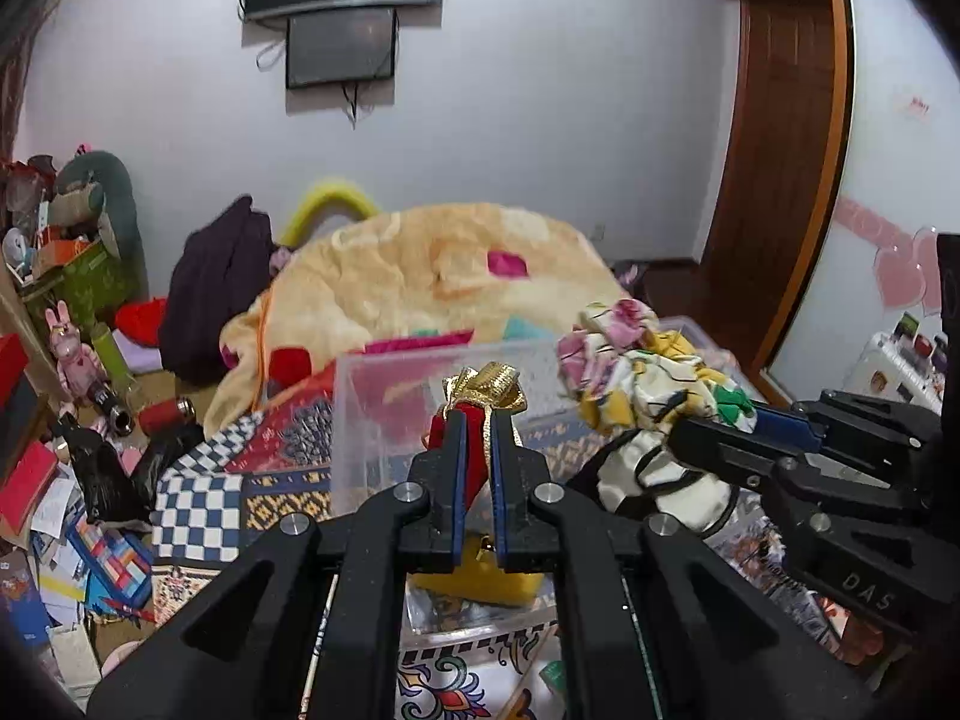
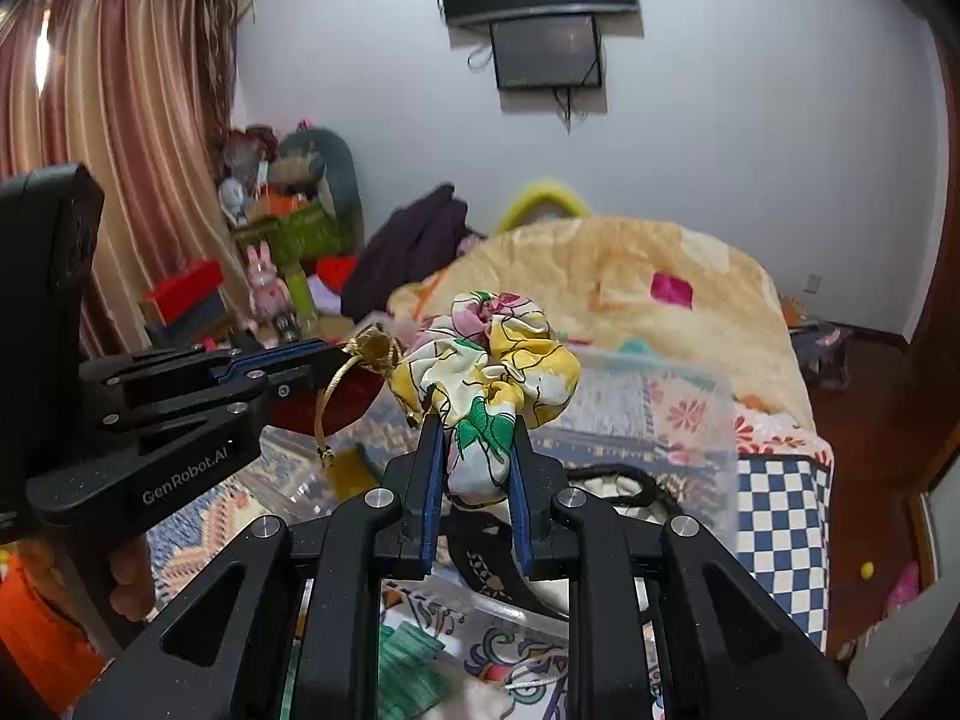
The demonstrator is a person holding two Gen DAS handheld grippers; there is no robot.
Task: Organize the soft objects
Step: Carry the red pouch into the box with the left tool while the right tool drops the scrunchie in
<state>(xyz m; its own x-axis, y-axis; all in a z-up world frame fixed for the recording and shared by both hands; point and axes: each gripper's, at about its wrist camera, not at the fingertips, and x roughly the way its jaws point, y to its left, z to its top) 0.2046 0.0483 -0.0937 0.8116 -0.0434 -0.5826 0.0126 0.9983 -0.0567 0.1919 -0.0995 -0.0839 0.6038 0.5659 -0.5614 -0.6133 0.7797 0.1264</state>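
My left gripper (image 1: 478, 420) is shut on a small red pouch with a gold top and gold drawstring (image 1: 477, 402), held above a clear plastic box (image 1: 384, 408). It also shows in the right wrist view (image 2: 354, 387), at the left gripper's (image 2: 336, 354) tips. My right gripper (image 2: 477, 426) is shut on a floral fabric scrunchie (image 2: 498, 360), yellow, pink, white and green, held above another clear box (image 2: 690, 414). In the left wrist view the scrunchie (image 1: 648, 378) hangs from the right gripper (image 1: 708, 426) beside the pouch.
A yellow item (image 1: 480, 576) lies in the left box. A white cloth with black trim (image 2: 612, 486) lies in the right box. Both stand on a patterned bedspread (image 1: 198, 510). A peach blanket (image 1: 432, 276) is heaped behind. Clutter covers the floor (image 1: 72, 480) at left.
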